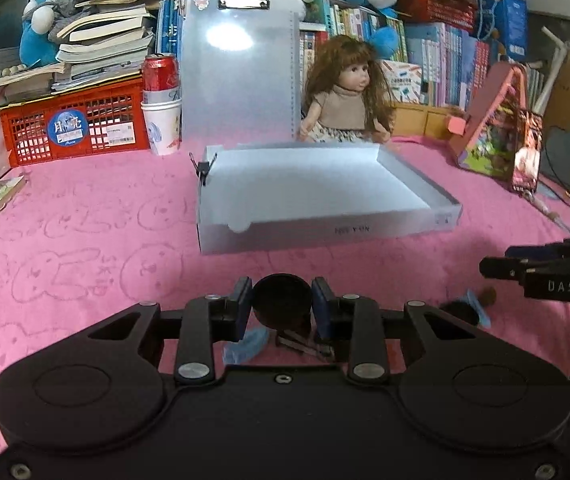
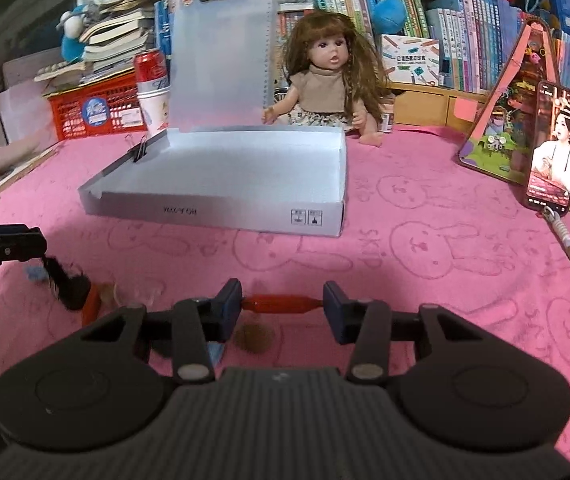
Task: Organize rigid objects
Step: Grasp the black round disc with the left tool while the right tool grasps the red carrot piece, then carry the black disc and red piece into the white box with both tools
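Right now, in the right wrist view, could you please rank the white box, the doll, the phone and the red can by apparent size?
1. white box
2. doll
3. phone, though it stands nearer the camera
4. red can, partly hidden

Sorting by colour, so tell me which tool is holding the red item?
The right tool: a red piece spans its pads. The left tool grips a black round object.

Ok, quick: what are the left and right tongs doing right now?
Left tongs: shut on a black round object.
Right tongs: shut endwise on a red stick-like item.
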### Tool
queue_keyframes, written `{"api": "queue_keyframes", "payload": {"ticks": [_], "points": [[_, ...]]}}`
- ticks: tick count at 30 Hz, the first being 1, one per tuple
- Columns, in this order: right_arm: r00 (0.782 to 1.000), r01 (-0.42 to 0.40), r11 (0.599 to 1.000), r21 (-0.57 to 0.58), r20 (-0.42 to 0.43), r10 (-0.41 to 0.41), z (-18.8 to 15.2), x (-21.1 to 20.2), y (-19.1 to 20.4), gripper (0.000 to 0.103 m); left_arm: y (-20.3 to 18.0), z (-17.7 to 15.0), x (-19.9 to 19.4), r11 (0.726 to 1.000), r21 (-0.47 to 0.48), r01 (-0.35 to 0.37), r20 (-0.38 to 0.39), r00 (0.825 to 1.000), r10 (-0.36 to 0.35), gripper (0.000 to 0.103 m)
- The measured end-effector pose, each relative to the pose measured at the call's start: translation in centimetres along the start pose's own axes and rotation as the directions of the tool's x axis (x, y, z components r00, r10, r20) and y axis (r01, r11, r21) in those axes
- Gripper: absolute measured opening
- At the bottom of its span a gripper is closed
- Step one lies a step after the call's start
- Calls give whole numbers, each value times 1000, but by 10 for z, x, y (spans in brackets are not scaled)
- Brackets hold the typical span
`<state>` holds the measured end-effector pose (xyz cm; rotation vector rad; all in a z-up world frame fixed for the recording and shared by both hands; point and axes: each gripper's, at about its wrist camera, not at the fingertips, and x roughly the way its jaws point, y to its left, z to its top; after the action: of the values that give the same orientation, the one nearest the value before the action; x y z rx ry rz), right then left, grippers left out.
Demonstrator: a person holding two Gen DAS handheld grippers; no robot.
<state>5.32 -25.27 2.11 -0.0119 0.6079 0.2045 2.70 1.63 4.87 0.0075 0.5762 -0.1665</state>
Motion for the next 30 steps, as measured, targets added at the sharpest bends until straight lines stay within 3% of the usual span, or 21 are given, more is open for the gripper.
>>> {"api": "queue_keyframes", "payload": {"ticks": [18,30], "points": [[998,-10,992,127,-56,17,52,36,-5,49,17,53,54,994,-105,24,-54,998,-30,31],[998,0,993,115,-66,7,104,61,-1,49,24,109,109,990,-143,17,-112,993,-33,31]]}}
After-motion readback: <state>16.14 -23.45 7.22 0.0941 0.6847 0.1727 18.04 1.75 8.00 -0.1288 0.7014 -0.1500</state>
